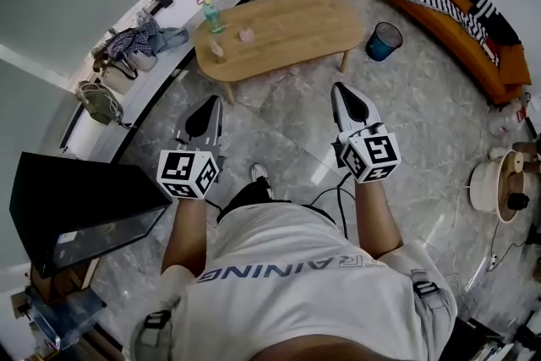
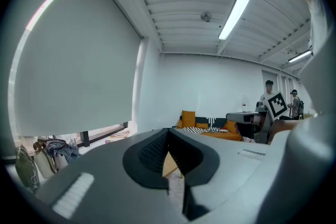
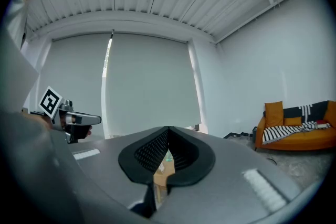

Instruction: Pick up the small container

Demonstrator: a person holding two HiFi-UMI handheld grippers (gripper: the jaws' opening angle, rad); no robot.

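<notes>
We hold the left hand-held gripper (image 1: 205, 107) and right hand-held gripper (image 1: 345, 97) over the floor (image 1: 279, 127), jaws together on nothing, both short of the wooden desk (image 1: 287, 30).

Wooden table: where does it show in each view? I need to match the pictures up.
Head view: the wooden table is at upper centre.
Left gripper view: low centre, only a tan sliver in the gap between the jaws.
Right gripper view: low centre, again a tan sliver between the jaws.
Shared landmark: the orange sofa, top right in the head view, mid-right in the left gripper view, far right in the right gripper view.
</notes>
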